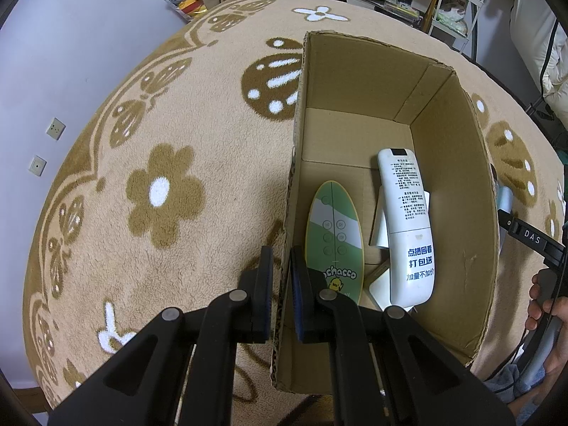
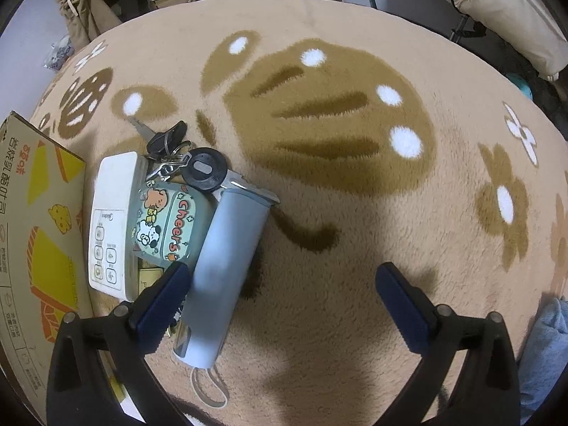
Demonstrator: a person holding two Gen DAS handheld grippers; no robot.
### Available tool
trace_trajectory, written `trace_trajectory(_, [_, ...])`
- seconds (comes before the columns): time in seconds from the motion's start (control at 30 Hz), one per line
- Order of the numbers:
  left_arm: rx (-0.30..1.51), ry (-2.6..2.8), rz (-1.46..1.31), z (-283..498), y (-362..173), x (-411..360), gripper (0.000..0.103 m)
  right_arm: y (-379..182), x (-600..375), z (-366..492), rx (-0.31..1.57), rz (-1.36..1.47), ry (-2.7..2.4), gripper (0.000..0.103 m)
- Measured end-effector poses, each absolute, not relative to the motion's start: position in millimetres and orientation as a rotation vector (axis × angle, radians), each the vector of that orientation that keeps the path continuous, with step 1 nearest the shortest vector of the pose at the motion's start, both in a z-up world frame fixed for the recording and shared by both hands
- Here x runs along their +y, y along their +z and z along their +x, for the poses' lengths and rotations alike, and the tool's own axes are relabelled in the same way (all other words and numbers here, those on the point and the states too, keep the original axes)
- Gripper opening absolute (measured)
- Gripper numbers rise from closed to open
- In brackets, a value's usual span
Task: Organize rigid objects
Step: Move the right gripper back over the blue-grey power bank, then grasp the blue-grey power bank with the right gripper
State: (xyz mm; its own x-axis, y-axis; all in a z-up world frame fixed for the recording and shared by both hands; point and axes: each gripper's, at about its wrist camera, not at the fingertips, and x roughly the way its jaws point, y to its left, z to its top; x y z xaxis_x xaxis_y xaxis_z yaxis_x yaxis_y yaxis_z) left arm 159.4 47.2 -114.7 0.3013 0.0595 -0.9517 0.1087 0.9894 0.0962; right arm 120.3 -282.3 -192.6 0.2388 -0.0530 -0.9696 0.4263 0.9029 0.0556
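Left wrist view: the left gripper (image 1: 282,266) is clenched on the near-left wall of the cardboard box (image 1: 451,184), one pad outside and one inside, and it points steeply down. Inside the box, at one o'clock from the claw, a green oval remote (image 1: 333,234) lies flat; a white remote (image 1: 408,227) lies beside it toward three o'clock, resting on white cards. At the four o'clock edge a hand (image 1: 546,305) grips the other tool's handle.

Right wrist view: the right gripper (image 2: 284,284) is released, jaws spread wide and holding nothing, pointing steeply down over the rug (image 2: 355,230). Its left pad stands just beside a grey-blue cylinder (image 2: 227,262). At ten o'clock sit a cartoon case (image 2: 167,223), a white controller (image 2: 113,220) and a key bunch (image 2: 184,156); the box's printed outer wall is at nine o'clock.
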Motion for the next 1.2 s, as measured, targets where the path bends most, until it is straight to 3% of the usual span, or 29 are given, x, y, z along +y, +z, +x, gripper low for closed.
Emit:
trace_trajectory(0.23, [1.265, -0.033, 0.153, 159, -115, 47, 0.01, -184, -265, 125, 1.275, 0.237, -0.371, 0.102])
trace_trajectory(0.4, [1.266, -0.034, 0.151, 159, -115, 47, 0.01, -181, -259, 125, 1.268, 0.279, -0.356, 0.09])
trace_trajectory(0.67, [1.266, -0.036, 0.144, 159, -115, 48, 0.01, -196, -245, 121, 1.3, 0.299, -0.308, 0.088])
trace_trajectory(0.77, [1.267, -0.037, 0.141, 159, -115, 48, 0.01, -194, -244, 122, 1.297, 0.328, -0.294, 0.074])
trace_trajectory(0.83, [1.266, -0.037, 0.143, 159, -115, 48, 0.01, -191, -244, 122, 1.291, 0.34, -0.29, 0.053])
trace_trajectory(0.93, [1.266, -0.036, 0.144, 159, -115, 49, 0.01, -187, -243, 123, 1.287, 0.34, -0.273, 0.037])
trace_trajectory(1.2, [1.266, -0.035, 0.141, 159, -115, 49, 0.01, -197, -251, 118, 1.244, 0.365, -0.261, 0.037])
